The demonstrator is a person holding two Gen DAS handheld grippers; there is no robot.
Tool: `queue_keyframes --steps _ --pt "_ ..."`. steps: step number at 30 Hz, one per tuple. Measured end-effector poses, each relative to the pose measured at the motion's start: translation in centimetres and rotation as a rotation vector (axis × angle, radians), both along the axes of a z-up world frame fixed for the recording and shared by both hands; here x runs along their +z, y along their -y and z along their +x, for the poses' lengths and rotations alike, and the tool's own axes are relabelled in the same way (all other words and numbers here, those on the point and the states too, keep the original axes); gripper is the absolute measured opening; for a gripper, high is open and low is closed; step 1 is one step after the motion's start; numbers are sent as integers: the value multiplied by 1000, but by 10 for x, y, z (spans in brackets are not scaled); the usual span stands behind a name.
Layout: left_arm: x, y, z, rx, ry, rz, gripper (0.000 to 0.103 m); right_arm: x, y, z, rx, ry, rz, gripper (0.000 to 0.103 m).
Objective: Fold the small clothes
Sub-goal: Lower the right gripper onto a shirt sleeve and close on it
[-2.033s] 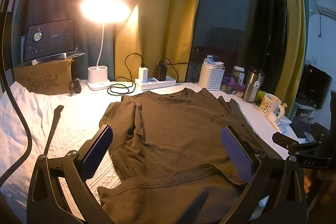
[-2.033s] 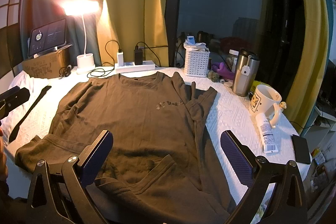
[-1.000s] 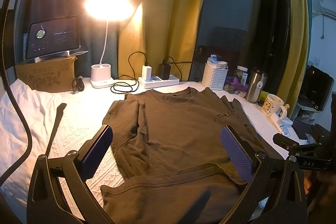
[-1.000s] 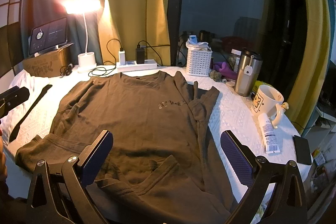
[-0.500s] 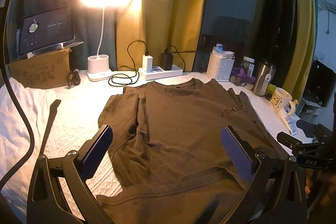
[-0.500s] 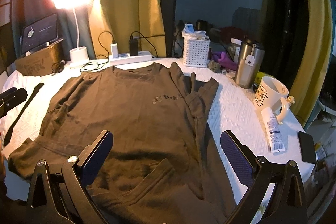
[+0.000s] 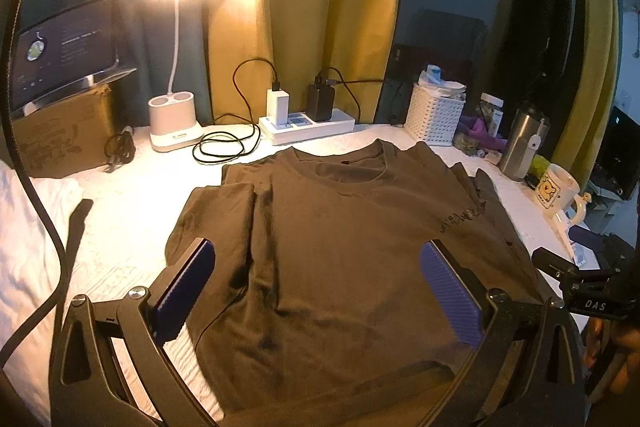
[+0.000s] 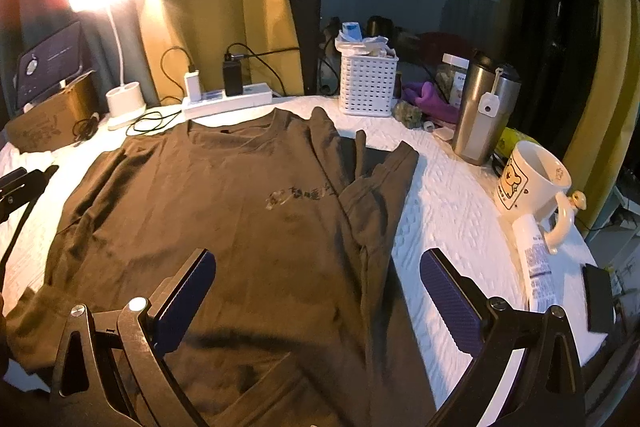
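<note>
A dark brown T-shirt [image 7: 344, 251] lies flat on the white textured table cover [image 7: 136, 211], collar toward the back, both sleeves folded in over the body. It also shows in the right wrist view [image 8: 240, 211], with small print on the chest. My left gripper [image 7: 318, 293] is open and empty, hovering above the shirt's lower half. My right gripper [image 8: 318, 297] is open and empty, above the shirt's lower right side. The right gripper's body shows at the left view's right edge [image 7: 588, 291].
At the back stand a lit desk lamp [image 7: 172, 123], a power strip with chargers [image 7: 306, 125], a white basket [image 8: 368, 83], a steel tumbler [image 8: 482, 111] and a mug [image 8: 528, 183]. A tube [image 8: 534, 263] and a phone [image 8: 598, 297] lie at the right edge. A cardboard box [image 7: 60, 135] stands left.
Both grippers moved forward and lower over the shirt, so its hem has slid out of the bottom of the views. The shirt has not moved. Both stay open.
</note>
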State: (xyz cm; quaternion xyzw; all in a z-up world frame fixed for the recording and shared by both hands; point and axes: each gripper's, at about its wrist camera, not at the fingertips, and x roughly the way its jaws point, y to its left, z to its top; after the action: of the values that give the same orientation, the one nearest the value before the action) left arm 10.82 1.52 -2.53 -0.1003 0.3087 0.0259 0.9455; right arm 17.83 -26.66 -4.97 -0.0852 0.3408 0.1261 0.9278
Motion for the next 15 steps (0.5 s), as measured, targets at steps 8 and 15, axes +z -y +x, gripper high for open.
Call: queue_keyframes --steps 8,15 --pt "-6 3 41 -9 -40 8 102 -7 12 47 -47 -25 -17 103" --pt "-19 -1 76 3 -90 17 102 -16 31 91 -87 -46 -32 103"
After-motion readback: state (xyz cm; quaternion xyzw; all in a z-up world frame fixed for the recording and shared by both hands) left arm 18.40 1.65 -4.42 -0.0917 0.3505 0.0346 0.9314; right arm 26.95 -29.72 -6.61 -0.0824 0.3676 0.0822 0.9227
